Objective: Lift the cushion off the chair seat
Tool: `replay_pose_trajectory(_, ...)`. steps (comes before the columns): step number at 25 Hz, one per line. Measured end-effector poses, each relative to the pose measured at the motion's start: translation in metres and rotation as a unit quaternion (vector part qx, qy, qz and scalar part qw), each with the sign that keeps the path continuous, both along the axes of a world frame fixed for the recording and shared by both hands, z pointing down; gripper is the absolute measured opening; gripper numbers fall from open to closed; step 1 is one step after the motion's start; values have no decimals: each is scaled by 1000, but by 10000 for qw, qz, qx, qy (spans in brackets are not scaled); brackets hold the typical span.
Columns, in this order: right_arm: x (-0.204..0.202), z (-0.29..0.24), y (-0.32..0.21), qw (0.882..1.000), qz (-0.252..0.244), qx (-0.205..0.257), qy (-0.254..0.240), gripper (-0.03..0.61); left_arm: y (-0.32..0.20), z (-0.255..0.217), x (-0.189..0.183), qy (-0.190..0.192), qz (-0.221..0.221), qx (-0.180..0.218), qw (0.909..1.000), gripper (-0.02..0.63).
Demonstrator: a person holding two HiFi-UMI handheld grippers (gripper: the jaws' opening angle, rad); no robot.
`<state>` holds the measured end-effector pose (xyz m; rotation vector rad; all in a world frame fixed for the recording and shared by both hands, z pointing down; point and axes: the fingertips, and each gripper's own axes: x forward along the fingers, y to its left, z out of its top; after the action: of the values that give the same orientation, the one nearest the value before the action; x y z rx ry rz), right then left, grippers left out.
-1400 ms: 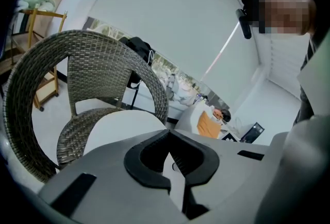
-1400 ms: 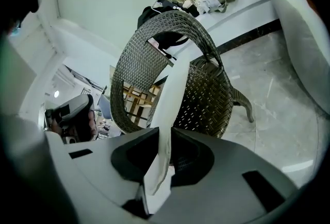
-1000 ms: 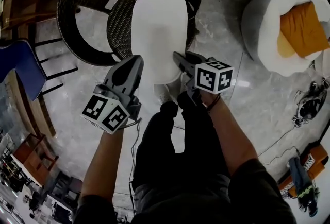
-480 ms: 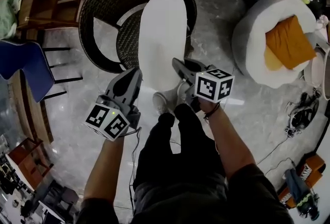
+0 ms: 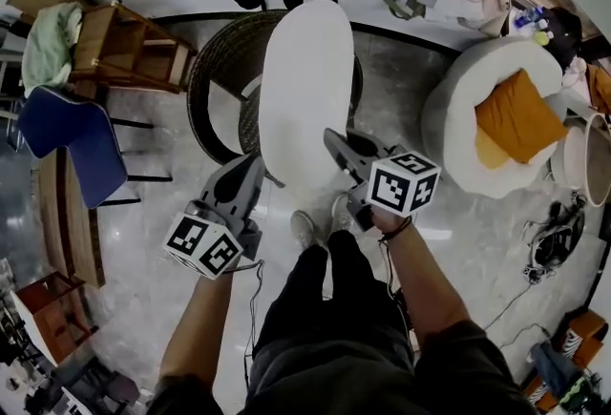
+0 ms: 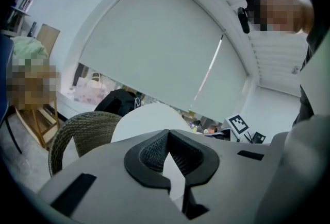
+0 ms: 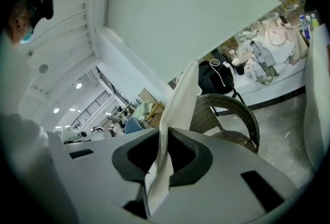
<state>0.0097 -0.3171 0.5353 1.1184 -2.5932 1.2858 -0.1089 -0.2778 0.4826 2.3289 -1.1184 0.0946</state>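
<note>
A long white cushion hangs above the dark wicker chair, its near end held up by both grippers. My left gripper grips the near left edge. In the left gripper view its jaws have white cushion pinched between them, with the chair below. My right gripper holds the near right edge. The right gripper view shows that gripper shut on a fold of the cushion, and the wicker chair stands behind it.
A round white armchair with an orange pillow stands at the right. A blue chair and a wooden chair are at the left. The person's shoes stand just before the wicker chair. Cables lie on the floor at the right.
Both grippers have risen with the cushion still in them. The cushion has come up off the seat, and more of the room beyond the chair shows.
</note>
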Motion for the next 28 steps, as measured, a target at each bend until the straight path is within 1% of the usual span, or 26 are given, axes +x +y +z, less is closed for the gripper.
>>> replay_pose_trajectory(4, -2, -54, -9, 9993, 9, 367, -53, 43, -1, -45, -12, -6, -131, 239, 9996, 9)
replay_pose_trajectory(10, -10, -140, -14, 9953, 51, 965, -117, 43, 5, -109, -25, -7, -78, 662, 9978, 9)
replay_pose_trajectory(14, -14, -194, -14, 9907, 96, 1350, -144, 43, 3, -149, -33, 16, -121, 882, 9960, 9)
replay_pose_trajectory(22, -25, -289, -1, 9791, 196, 2018, -151, 43, 4, -229, -54, 45, -112, 1529, 9882, 9)
replay_pose_trajectory(28, -31, -334, 12, 9703, 250, 2397, -192, 43, 10, -272, -56, 121, -21, 1922, 9813, 9)
